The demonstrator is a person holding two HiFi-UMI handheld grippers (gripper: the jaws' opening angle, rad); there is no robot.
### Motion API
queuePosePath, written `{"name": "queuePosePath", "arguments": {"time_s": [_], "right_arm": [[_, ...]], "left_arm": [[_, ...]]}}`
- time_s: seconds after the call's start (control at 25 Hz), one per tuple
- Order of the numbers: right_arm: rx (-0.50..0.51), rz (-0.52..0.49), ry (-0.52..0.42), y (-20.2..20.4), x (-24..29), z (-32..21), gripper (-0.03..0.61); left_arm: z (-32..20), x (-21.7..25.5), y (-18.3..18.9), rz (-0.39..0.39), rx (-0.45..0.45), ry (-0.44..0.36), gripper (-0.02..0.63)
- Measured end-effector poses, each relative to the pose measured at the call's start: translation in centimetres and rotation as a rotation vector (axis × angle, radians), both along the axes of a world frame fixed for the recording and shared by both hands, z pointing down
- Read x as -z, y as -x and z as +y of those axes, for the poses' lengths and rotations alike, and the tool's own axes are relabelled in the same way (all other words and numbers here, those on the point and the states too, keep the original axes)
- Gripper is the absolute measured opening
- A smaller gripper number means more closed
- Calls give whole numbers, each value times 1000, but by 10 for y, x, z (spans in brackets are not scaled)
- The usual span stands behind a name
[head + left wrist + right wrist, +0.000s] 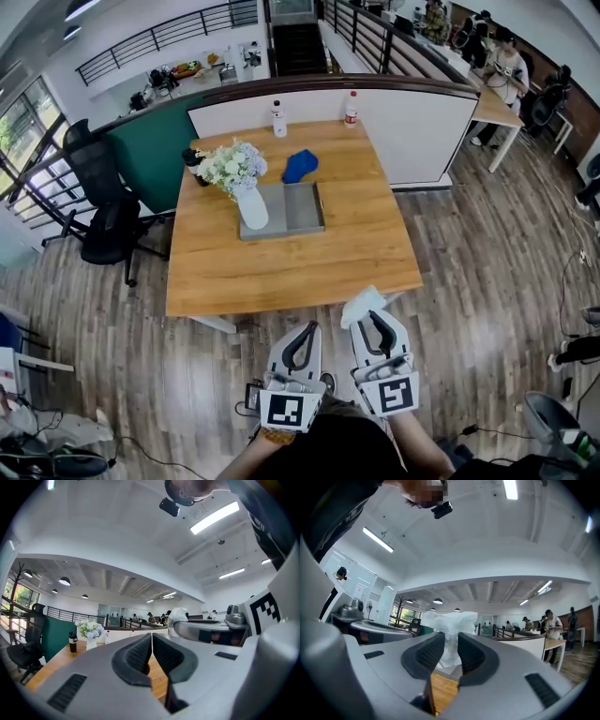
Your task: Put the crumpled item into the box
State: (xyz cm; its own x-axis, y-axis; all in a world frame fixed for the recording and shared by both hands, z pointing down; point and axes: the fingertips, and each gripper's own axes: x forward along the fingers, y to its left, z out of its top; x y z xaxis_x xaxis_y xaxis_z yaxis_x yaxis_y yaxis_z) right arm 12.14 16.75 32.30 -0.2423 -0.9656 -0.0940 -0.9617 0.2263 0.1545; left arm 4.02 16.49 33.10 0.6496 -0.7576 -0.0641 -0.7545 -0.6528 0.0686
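My right gripper (373,319) hangs in front of the wooden table's (281,262) near edge, shut on a crumpled white tissue (362,305). In the right gripper view the tissue (449,634) bulges above the closed pads (430,652). A low grey box (286,210) lies open near the middle of the table, well beyond both grippers. My left gripper (302,339) is held beside the right one, shut with nothing in it; its pads (140,652) meet in the left gripper view.
A white vase of flowers (240,183) stands at the box's left end. A blue cloth (299,166) lies just behind the box. Two bottles (278,119) stand at the table's far edge, a dark cup (192,165) at its left. An office chair (103,211) stands to the left.
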Motion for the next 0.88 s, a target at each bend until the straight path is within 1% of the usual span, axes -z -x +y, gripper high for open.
{"name": "queuePosePath", "arguments": {"time_s": [0.2,0.32,0.48,0.64,0.76,0.88], "right_arm": [[-8,-12,37,-19,-17,-11,97],[-1,17,60,-25,-23,-18,97],[-14,36,80,-31,-27,-38,97],[-37,48,128,-38,-36,-65,97],[-58,55,127,-42,-33,-85,97],[-67,70,93,-41,-24,-105,97]], "left_arm": [[-4,-12,-18,0,-7,17,26],[-15,-15,-24,6,-5,29,26],[-37,-18,-28,15,-17,38,26],[-67,-18,-32,29,-41,42,26],[-95,-12,-31,42,-50,19,26],[-116,-11,-33,47,-65,18,26]]}}
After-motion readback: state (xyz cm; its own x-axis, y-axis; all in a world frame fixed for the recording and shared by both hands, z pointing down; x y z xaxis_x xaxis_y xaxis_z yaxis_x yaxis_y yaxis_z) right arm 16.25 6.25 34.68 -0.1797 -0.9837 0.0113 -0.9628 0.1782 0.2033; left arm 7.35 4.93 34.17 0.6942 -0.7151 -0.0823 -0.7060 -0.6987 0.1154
